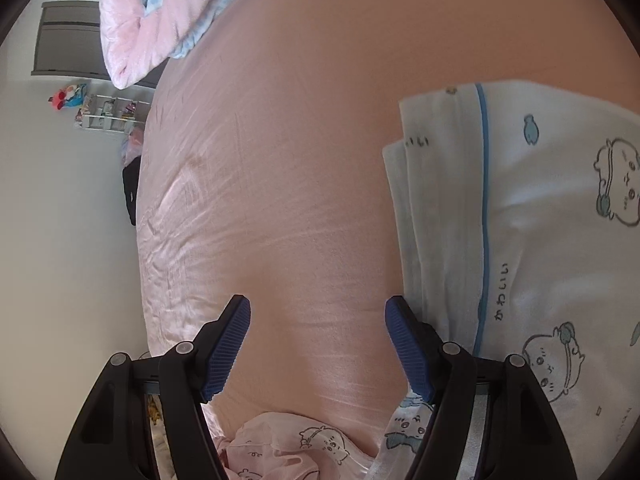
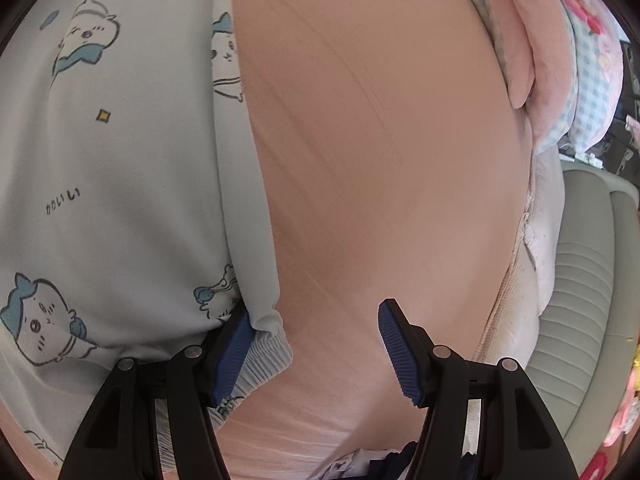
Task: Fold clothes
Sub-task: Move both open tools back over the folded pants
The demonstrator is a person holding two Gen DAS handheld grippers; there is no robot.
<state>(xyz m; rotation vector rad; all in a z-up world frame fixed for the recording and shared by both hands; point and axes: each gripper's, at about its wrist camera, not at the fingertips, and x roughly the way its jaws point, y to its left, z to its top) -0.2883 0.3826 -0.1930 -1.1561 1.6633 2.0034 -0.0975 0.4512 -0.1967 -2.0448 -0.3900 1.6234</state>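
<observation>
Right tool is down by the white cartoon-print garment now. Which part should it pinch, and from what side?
Take the ribbed cuff, probably the easiest part. It lies flat on the pink sheet at the garment's outer corner, already between the open fingers of the right tool. Come down from above, over the sheet side, one pad per face, where the thick ribbing shouldn't slip.

The bed sheet [image 1: 304,184] is showing plain salmon pink, while the garment [image 1: 560,240] at three o'clock is showing white with blue piping, blue-and-grey cartoon animals and small dark lettering. At eleven o'clock the blanket [image 1: 132,36] is showing pale pink over blue-and-white gingham. The left tool [image 1: 318,348] and right tool [image 2: 316,350] are showing black frames with ribbed blue pads.
</observation>
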